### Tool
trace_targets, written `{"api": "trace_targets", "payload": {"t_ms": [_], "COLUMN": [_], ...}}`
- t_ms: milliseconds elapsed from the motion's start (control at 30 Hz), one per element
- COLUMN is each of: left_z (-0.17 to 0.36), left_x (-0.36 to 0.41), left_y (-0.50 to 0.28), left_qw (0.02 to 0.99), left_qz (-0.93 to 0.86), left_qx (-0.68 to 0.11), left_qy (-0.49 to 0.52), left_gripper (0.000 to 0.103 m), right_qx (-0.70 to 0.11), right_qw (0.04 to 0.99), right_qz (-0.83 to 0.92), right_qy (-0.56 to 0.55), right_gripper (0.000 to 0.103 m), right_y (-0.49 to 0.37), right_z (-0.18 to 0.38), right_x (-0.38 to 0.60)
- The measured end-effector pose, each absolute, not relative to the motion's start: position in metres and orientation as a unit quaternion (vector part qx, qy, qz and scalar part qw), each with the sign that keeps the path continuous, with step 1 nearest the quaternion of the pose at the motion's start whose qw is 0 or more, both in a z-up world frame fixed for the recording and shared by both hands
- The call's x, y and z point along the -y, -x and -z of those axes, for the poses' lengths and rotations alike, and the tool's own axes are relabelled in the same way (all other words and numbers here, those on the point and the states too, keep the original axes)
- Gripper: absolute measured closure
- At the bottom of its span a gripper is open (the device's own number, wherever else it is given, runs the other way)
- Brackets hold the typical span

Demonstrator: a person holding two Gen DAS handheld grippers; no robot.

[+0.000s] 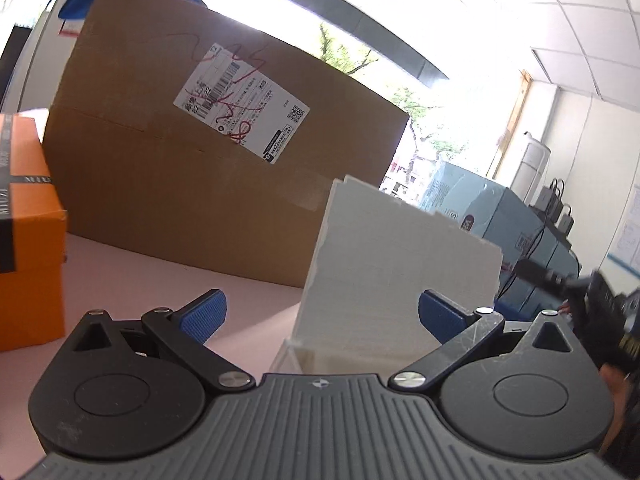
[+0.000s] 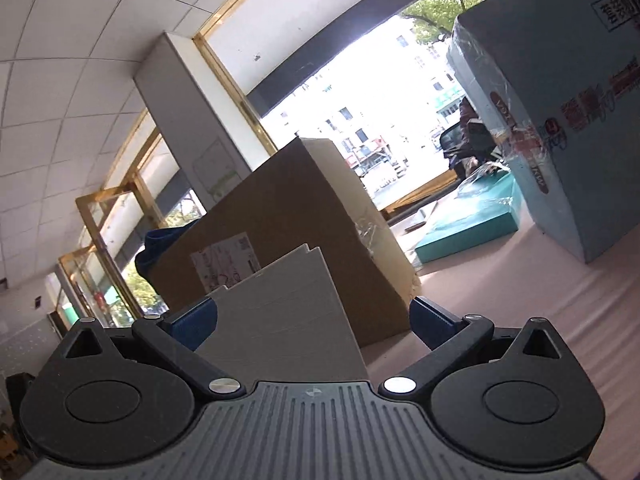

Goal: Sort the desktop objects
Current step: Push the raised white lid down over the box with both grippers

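Left wrist view: my left gripper (image 1: 322,314) has its blue fingers (image 1: 204,312) spread wide, gripping nothing; a white ribbed box (image 1: 400,280) stands upright on the pink desk (image 1: 132,268) between them, nearer the right finger, contact uncertain. Behind it stands a large cardboard carton (image 1: 192,152); an orange box (image 1: 28,240) sits at left. Right wrist view: my right gripper (image 2: 312,322) is likewise wide open and empty-handed, the same white ribbed box (image 2: 284,312) standing between its fingers, against the left one.
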State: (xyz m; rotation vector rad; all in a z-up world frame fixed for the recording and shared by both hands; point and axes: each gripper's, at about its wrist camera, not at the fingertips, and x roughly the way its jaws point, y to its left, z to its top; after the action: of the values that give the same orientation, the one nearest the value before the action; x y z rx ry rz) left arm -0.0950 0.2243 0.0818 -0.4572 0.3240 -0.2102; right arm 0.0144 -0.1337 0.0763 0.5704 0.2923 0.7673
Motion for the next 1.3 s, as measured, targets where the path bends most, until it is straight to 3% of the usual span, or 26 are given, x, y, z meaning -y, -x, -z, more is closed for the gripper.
{"api": "trace_targets", "payload": {"t_ms": [233, 367, 433, 567, 667, 867, 1300], "left_z": [-0.091, -0.091, -0.089, -0.080, -0.078, -0.079, -0.082], "left_x": [-0.213, -0.210, -0.211, -0.220, -0.223, -0.221, -0.206], "left_y": [0.069, 0.066, 0.068, 0.064, 0.064, 0.069, 0.090], "left_qw": [0.948, 0.945, 0.942, 0.927, 0.924, 0.932, 0.955], "left_qz": [0.105, 0.130, 0.143, 0.150, 0.150, 0.146, 0.158], "left_qx": [-0.172, -0.175, -0.174, -0.180, -0.177, -0.167, -0.146], "left_qy": [0.247, 0.243, 0.247, 0.294, 0.305, 0.288, 0.205], "left_gripper": [0.000, 0.001, 0.002, 0.016, 0.027, 0.037, 0.034], "right_qx": [-0.156, -0.176, -0.182, -0.173, -0.163, -0.150, -0.110], "right_qw": [0.862, 0.851, 0.845, 0.840, 0.845, 0.846, 0.850], "right_qz": [-0.394, -0.401, -0.408, -0.425, -0.424, -0.419, -0.437], "right_qy": [-0.278, -0.289, -0.293, -0.291, -0.281, -0.293, -0.272], "right_gripper": [0.003, 0.019, 0.021, 0.035, 0.035, 0.040, 0.040], "right_y": [-0.031, -0.035, -0.035, -0.029, -0.021, -0.020, 0.002], "right_z": [-0.072, -0.067, -0.066, -0.068, -0.071, -0.068, -0.080], "right_x": [0.143, 0.144, 0.143, 0.138, 0.136, 0.139, 0.144]}}
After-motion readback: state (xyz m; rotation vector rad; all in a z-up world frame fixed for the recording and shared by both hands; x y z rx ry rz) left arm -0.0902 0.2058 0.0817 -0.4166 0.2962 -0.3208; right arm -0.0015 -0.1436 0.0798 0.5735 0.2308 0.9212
